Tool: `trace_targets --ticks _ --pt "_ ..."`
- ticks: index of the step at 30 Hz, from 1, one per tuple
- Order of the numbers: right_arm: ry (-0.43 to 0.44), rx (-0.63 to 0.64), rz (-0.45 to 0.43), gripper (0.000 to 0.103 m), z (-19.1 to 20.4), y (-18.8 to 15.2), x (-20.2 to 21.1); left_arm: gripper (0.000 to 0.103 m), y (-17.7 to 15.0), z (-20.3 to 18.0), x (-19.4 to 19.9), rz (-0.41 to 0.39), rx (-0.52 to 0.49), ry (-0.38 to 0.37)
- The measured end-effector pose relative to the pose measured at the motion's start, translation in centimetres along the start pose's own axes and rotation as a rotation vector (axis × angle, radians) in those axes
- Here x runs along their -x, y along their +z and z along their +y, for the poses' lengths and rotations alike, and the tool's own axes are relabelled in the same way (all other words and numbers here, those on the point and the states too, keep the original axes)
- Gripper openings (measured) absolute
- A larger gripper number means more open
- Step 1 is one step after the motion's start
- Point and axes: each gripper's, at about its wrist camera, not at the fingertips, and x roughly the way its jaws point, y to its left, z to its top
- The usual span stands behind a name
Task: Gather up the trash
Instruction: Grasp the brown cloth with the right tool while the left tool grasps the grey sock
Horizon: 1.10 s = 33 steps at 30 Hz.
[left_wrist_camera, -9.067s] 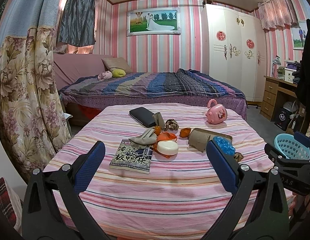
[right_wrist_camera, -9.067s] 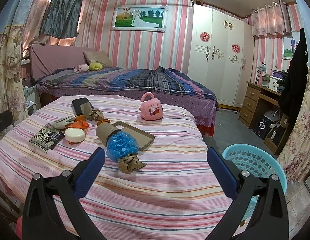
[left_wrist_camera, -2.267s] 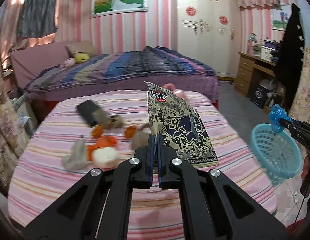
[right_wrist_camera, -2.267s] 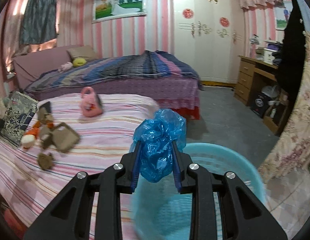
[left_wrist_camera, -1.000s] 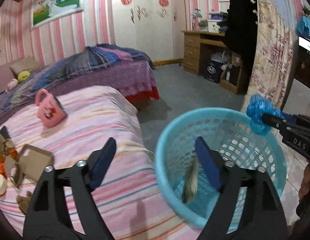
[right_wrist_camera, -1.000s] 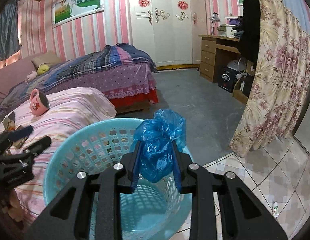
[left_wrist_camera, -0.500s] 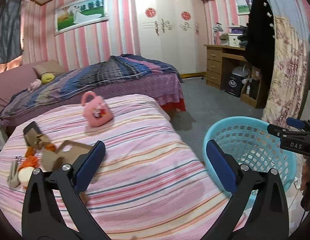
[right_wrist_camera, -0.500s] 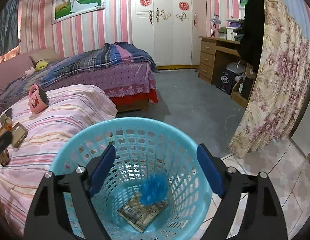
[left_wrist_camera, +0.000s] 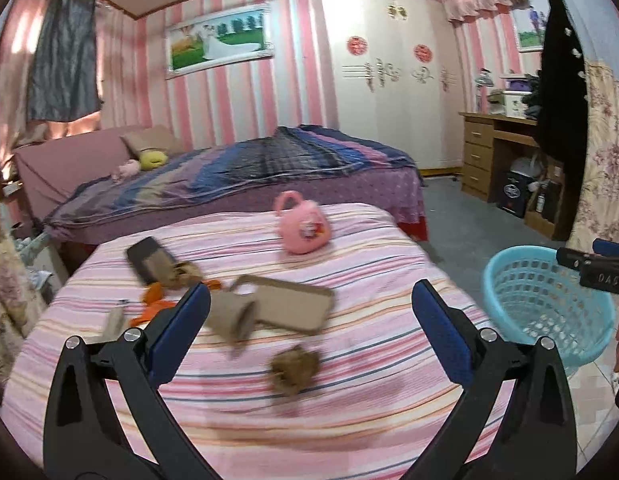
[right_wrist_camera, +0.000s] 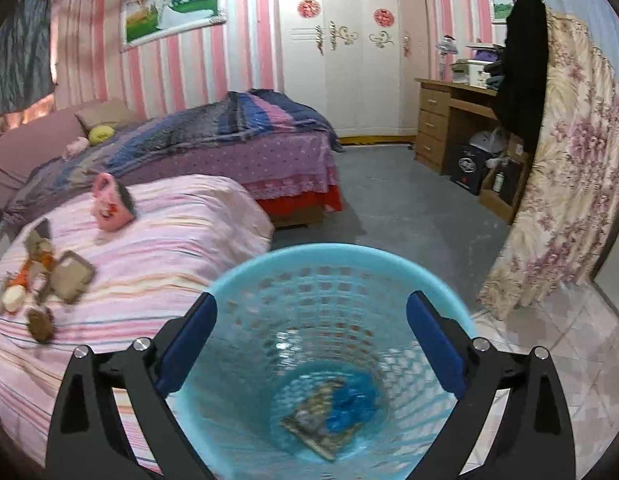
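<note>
**Both grippers empty, fingers spread**

The left gripper point(left_wrist_camera: 310, 314) points forward and slightly down, its two blue-padded black fingers point(left_wrist_camera: 179, 330) spread wide with nothing between them. The right gripper point(right_wrist_camera: 311, 332) tilts more steeply downward; its jaws are opening, already wide, and no thing is clamped between its blue pads point(right_wrist_camera: 435, 346). Its tip also shows at the right edge of the left wrist view.

Dim, pink-tinted indoor light; motion blur smears both views, with fisheye-bent, dark-vignetted edges.
</note>
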Motion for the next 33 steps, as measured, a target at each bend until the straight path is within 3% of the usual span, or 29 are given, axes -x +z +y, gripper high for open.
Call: trace_targets --ticks 17,25,33 --pt "0.173 0.202 0.013 0.094 16.1 -1.6 0.3 0.098 -4.8 16.4 1.6 0.083 0.148 0.201" --pt "0.264 0.28 0.033 0.094 22.2 -3.0 0.2 0.098 -6.0 20.8 1.0 0.111 0.177 0.255" --pt "0.322 0.344 0.115 0.094 27.1 -5.4 -1.4 0.098 -6.8 22.5 0.3 0.131 0.211 0.265"
